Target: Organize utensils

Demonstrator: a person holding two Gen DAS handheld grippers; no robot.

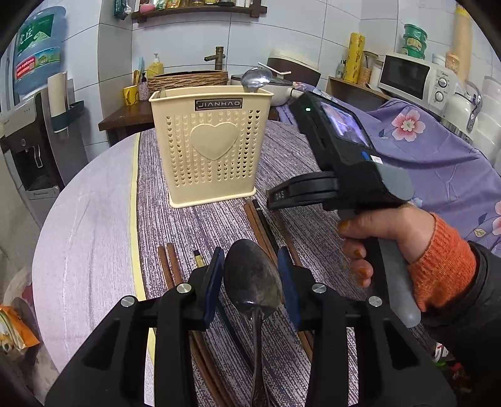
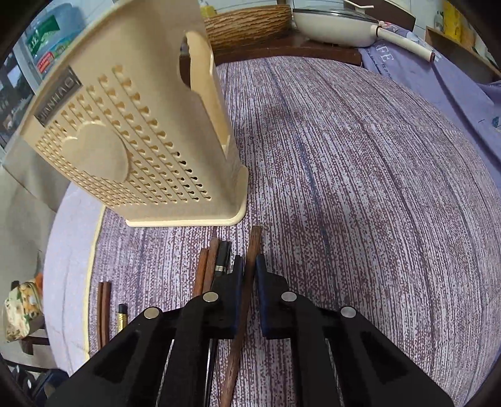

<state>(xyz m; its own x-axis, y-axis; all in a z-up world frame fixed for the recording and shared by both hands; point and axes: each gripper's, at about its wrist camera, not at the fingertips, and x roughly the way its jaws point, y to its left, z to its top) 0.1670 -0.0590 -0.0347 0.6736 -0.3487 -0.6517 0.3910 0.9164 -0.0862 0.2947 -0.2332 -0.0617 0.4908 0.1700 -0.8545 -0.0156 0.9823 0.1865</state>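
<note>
A cream perforated utensil holder stands on the purple striped cloth; it also shows in the right wrist view. A metal spoon sticks out of its top right. My left gripper is open, its blue pads on either side of a dark metal spoon without touching its bowl. My right gripper is shut on a brown wooden chopstick just in front of the holder; it shows in the left wrist view too. Several more chopsticks lie on the cloth.
A pair of brown chopsticks and a gold-tipped dark one lie left. Behind the table are a white pan, a woven basin, a microwave and a water dispenser. A floral purple cloth lies right.
</note>
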